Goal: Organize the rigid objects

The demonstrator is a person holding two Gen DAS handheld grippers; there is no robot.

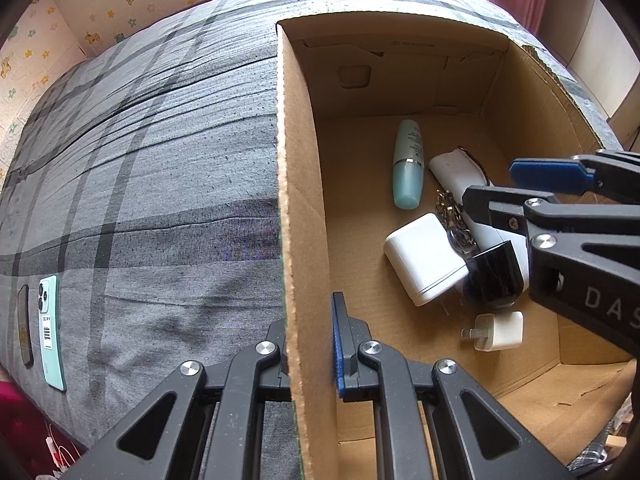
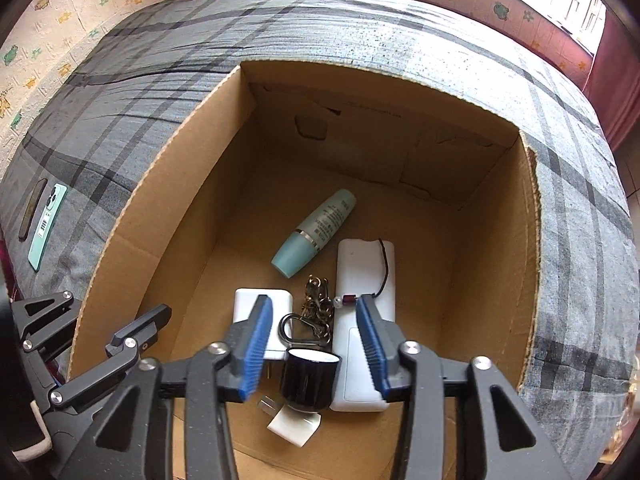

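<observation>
An open cardboard box sits on a grey plaid bed. Inside lie a teal bottle, a white remote with a cord, a large white charger, a small white plug, a metal key chain and a black cylinder. My left gripper is shut on the box's left wall. My right gripper is open inside the box, over the black cylinder.
A mint green phone and a dark flat phone-like object lie on the bed left of the box. Patterned wallpaper runs behind the bed, a red curtain at right.
</observation>
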